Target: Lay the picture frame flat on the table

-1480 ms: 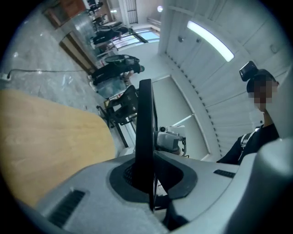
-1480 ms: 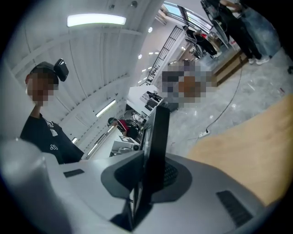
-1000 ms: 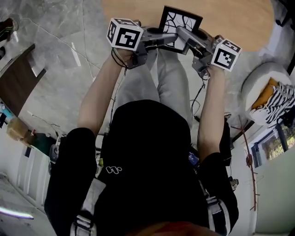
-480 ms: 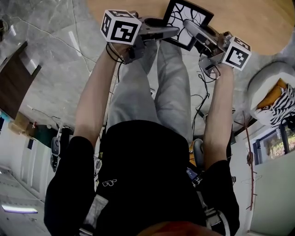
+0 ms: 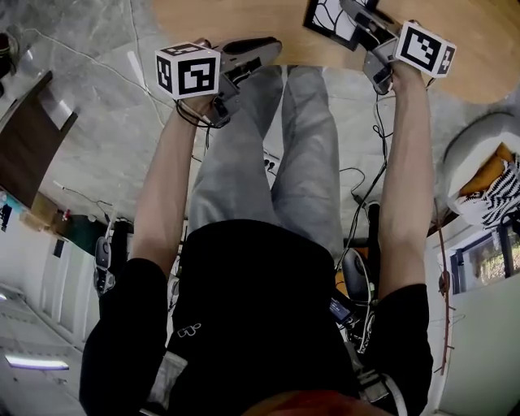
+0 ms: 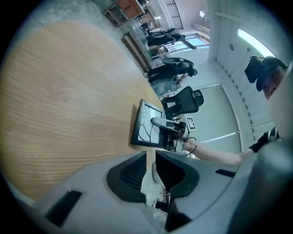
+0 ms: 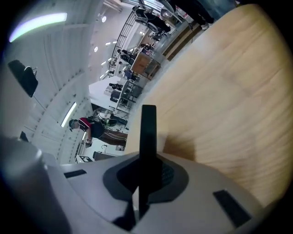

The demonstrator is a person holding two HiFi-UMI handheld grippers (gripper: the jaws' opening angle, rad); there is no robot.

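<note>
Nearest, from the head view: a black top (image 5: 268, 309) and grey trousers (image 5: 280, 162), with both bare forearms reaching forward over a marbled floor (image 5: 97, 138); the left gripper (image 5: 264, 47) hangs over the near rim of the round wooden table (image 5: 244, 16), well apart from the frame; in its own view the left gripper (image 6: 151, 157) has its dark ribbed pads a narrow gap apart and closing, with nothing between them; farther out, the right gripper (image 5: 357, 11) is clamped on the picture frame (image 5: 331, 19), which is cut off by the top of the head view; in the right gripper view its jaws (image 7: 144, 171) are pressed together on the frame's thin black edge (image 7: 148, 130), seen end-on and rising over the table (image 7: 229, 91), a shadow beside it on the wood; from the left gripper view the picture frame (image 6: 145, 124) stands close to upright on the table (image 6: 59, 100), its line-drawing face toward the camera, the right gripper (image 6: 167, 125) gripping its far side; whether its lower edge touches the wood cannot be told; beyond, a black office chair (image 6: 185, 100) and a long white room.
</note>
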